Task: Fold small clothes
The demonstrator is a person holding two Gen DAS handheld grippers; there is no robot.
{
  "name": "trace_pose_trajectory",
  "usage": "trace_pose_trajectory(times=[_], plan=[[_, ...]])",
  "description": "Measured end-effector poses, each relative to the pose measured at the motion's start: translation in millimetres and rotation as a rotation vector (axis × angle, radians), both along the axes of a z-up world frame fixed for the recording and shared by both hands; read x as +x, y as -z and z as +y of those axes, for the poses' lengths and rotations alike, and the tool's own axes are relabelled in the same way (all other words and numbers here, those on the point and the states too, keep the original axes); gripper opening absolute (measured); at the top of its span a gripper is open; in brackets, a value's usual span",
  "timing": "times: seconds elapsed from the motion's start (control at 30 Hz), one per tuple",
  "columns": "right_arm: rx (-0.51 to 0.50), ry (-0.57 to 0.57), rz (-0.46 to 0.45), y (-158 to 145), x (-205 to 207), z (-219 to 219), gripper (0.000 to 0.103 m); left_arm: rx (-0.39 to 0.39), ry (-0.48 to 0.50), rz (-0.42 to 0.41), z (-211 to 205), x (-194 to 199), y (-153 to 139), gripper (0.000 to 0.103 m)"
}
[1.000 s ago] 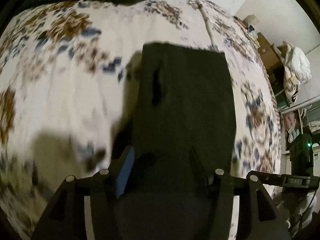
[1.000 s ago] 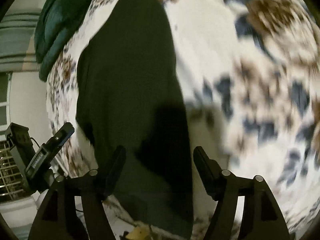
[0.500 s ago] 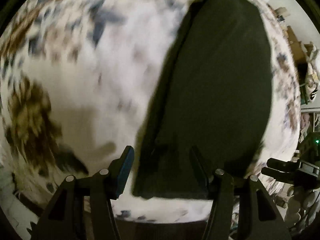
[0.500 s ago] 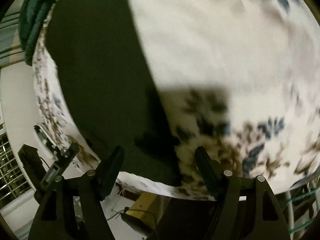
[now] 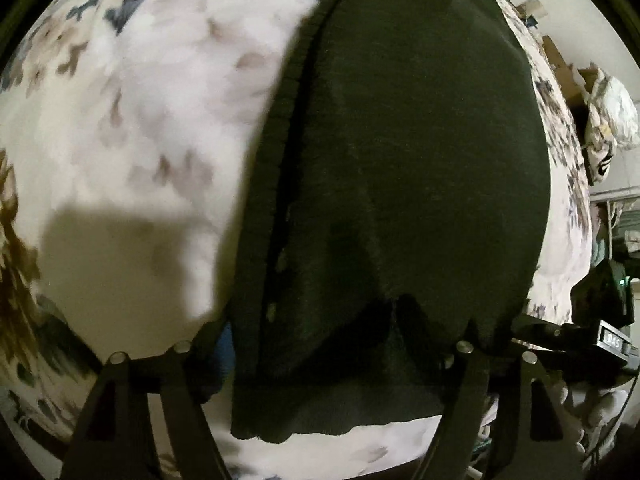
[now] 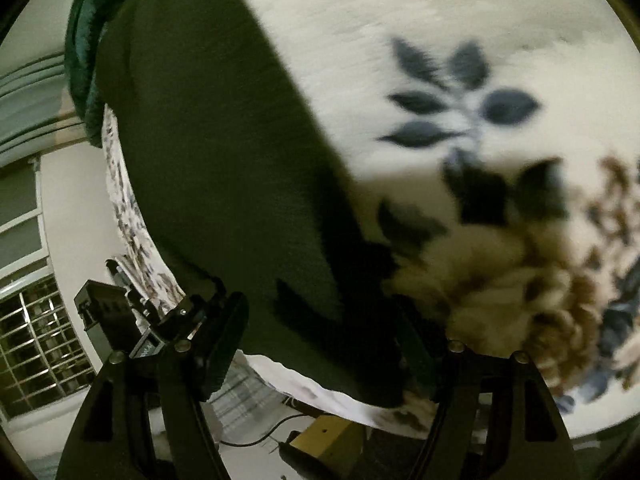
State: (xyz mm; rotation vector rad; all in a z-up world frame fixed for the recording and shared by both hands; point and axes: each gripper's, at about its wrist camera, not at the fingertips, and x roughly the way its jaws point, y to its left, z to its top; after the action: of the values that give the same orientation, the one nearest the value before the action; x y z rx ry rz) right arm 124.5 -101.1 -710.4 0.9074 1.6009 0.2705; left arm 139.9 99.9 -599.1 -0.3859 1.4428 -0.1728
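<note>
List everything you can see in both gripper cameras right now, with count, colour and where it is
dark garment: one, very dark green or black, lying flat on the bedspread, its near edge by the bed's edge
bedspread: one, white with blue and brown flowers, under the garment
teal blanket: one, dark teal, bunched at the far end of the bed
light bundle: one, whitish, piled beside the bed, right edge of the left view
barred window: one, pale frame, lower left of the right view
left gripper: one, black, jaws opening, the garment's near edge between the fingers
right gripper: one, black, open, fingers astride the garment's near corner
</note>
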Motion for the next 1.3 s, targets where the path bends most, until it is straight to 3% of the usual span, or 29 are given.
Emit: trace_pose_trajectory(times=[0.23,0.33,0.5,0.53,0.57,0.6,0.67,0.8,0.97,1.17,1.3], plan=[[-0.026,0.01,0.0,-10.4,3.6,13.5,0.072,0.045,-0.035,-0.018,17.7,-12.4,-13.2,0.075],[-0.026,0.023,0.007,-5.8,6.1,17.7,0.072,0.005,-0.017,0.035,17.4,-6.9,4.7,0.074],[-0.039,0.025,0.001,-10.9,13.5,5.9,0.07,-0.057,0.024,-0.04,11.7,-6.8,-1.4,0.076],[-0.045,0.021,0.002,-11.8,13.7,7.5,0.065,-0.082,0.032,-0.056,7.8,-7.3,-3.5,0.062],[-0.062,0.011,0.016,-11.0,13.6,10.8,0.051,-0.092,0.041,-0.052,2.9,-7.1,-4.2,0.024],[-0.073,0.003,0.028,-11.5,8.1,-0.8,0.044,-0.084,0.047,-0.045,1.1,-7.2,-4.6,0.009],[-0.073,0.017,0.047,-9.6,4.9,-3.0,0.016,-0.079,0.035,-0.055,-0.6,-7.8,-8.1,0.009],[-0.02,0.08,0.042,-19.9,-3.0,-11.7,0.012,-0.169,-0.056,-0.057,17.9,-16.7,-19.2,0.009],[0.039,0.109,0.003,-53.2,-3.8,-11.0,0.009,-0.265,-0.098,-0.074,29.1,-15.9,-49.8,0.009],[0.098,0.184,-0.09,-121.6,16.6,-17.3,0.009,-0.362,-0.104,-0.163,40.6,9.8,-107.3,0.009],[0.126,0.253,-0.155,-165.0,49.2,-35.1,0.009,-0.432,-0.107,-0.237,41.7,50.6,-140.6,0.009]])
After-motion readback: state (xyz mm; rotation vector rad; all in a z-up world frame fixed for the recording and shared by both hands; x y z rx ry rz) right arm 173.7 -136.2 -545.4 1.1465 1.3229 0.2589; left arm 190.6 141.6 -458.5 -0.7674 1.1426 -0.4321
